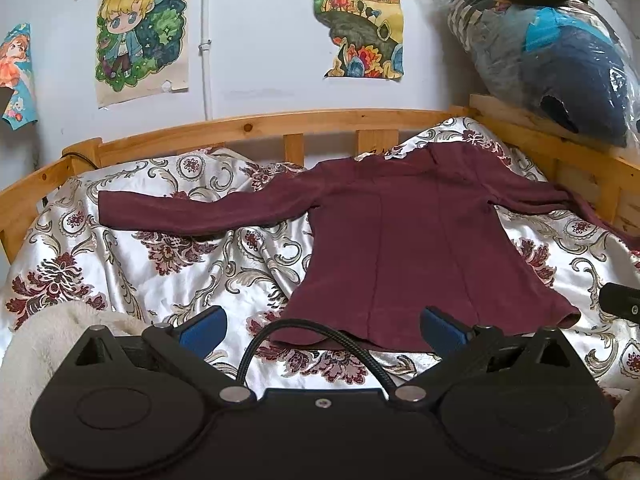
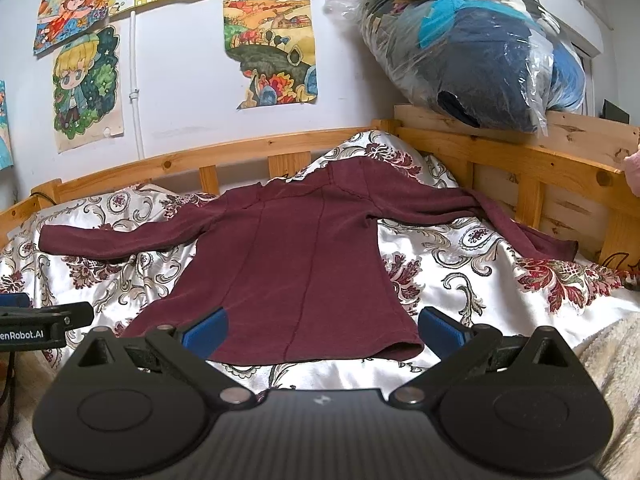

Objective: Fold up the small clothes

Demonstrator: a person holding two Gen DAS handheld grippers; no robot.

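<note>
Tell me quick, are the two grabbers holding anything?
Left gripper: open, holding nothing.
Right gripper: open, holding nothing, near the maroon shirt.

A home bedroom: a wooden bed frame point(image 2: 500, 148) holds a floral satin bedspread point(image 2: 480, 264); children's drawings point(image 2: 272, 48) hang on the wall above it; bagged bedding point(image 2: 480, 56) sits on its headboard.

Even, soft indoor light; mild glare on the satin bedspread point(image 1: 160, 280). Strong fisheye curvature bends the wooden bed rail point(image 2: 240, 148); corners vignette dark.
</note>
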